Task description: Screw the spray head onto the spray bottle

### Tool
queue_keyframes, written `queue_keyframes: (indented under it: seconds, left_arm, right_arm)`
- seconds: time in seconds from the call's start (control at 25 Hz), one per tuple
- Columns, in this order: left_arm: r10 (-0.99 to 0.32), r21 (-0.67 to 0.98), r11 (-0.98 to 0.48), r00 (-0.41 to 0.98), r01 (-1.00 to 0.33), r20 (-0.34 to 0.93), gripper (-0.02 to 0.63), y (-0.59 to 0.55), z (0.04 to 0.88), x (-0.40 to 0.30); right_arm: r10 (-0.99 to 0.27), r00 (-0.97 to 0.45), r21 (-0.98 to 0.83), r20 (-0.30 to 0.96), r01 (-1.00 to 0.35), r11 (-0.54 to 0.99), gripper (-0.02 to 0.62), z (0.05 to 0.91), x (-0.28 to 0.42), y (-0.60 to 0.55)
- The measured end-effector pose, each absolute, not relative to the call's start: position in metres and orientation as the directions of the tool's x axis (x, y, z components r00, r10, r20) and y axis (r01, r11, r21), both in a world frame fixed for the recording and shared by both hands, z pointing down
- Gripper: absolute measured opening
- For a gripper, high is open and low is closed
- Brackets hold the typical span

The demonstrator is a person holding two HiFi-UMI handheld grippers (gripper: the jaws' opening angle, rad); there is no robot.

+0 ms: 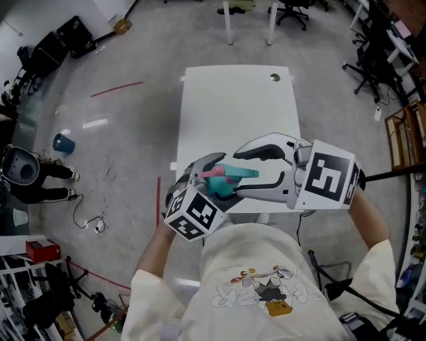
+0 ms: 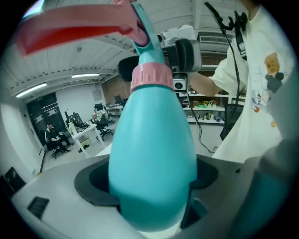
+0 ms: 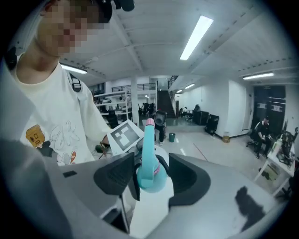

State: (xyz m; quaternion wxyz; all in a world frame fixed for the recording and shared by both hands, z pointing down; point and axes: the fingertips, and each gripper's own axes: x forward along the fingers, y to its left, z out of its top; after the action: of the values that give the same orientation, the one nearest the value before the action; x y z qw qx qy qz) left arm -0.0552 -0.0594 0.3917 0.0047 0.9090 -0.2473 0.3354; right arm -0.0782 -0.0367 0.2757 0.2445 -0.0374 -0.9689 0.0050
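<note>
A white table (image 1: 233, 100) stands on a grey, shiny floor (image 1: 133, 173), with a red line (image 1: 116, 88) and a blue bin (image 1: 64, 143) to its left. Black office chairs (image 1: 293, 12) stand at the far side and far right. Long strip lights (image 3: 196, 37) hang on the white ceiling (image 3: 154, 51).

Teal spray bottle (image 2: 152, 158), pink collar (image 2: 150, 77), seemingly pink trigger (image 2: 74, 25); white table (image 1: 233, 106).

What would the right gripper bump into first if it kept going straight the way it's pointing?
Most likely the teal spray head, standing just ahead between the open jaws of the right gripper, on the bottle that the left gripper holds. Exact gap unclear.
</note>
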Motion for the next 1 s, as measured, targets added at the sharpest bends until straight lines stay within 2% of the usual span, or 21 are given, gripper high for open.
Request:
queue_keyframes:
  seconds: [0.16,0.36,0.44,0.56,0.64,0.8,1.0]
  left_arm:
    - [-0.405,-0.152,-0.899,0.65,-0.41,0.643,0.431,-0.051,0.398,-0.052]
    - [-0.359,-0.12,-0.917,0.66,-0.38,0.66,0.431,-0.047,0.404,-0.049]
    - [-0.341,-0.105,-0.924,0.665,-0.368,0.664,0.431,-0.043,0.407,-0.049]
    - [-0.323,-0.085,-0.929,0.673,-0.361,0.665,0.431,-0.041,0.407,-0.048]
    - [-0.325,-0.085,-0.927,0.668,-0.366,0.669,0.431,-0.043,0.408,-0.049]
    - [-0.413,-0.114,-0.878,0.615,-0.465,0.671,0.431,-0.056,0.408,-0.061]
    - [-0.668,-0.305,-0.68,0.393,-0.666,0.632,0.431,-0.093,0.406,-0.085]
  right_arm:
    - [0.12,-0.773,0.031,0.623,0.178,0.984,0.225,0.296,-0.081,-0.032]
    - [0.135,-0.643,0.086,0.754,0.301,0.95,0.222,0.313,-0.081,-0.026]
    - [0.138,-0.606,0.11,0.783,0.353,0.929,0.202,0.313,-0.08,-0.021]
    - [0.133,-0.571,0.135,0.81,0.403,0.905,0.135,0.311,-0.079,-0.019]
    - [0.129,-0.547,0.138,0.827,0.42,0.897,0.132,0.313,-0.079,-0.021]
    - [0.106,-0.557,0.11,0.824,0.34,0.934,0.13,0.314,-0.087,-0.032]
    - [0.054,-0.599,0.031,0.799,0.13,0.991,0.129,0.316,-0.094,-0.057]
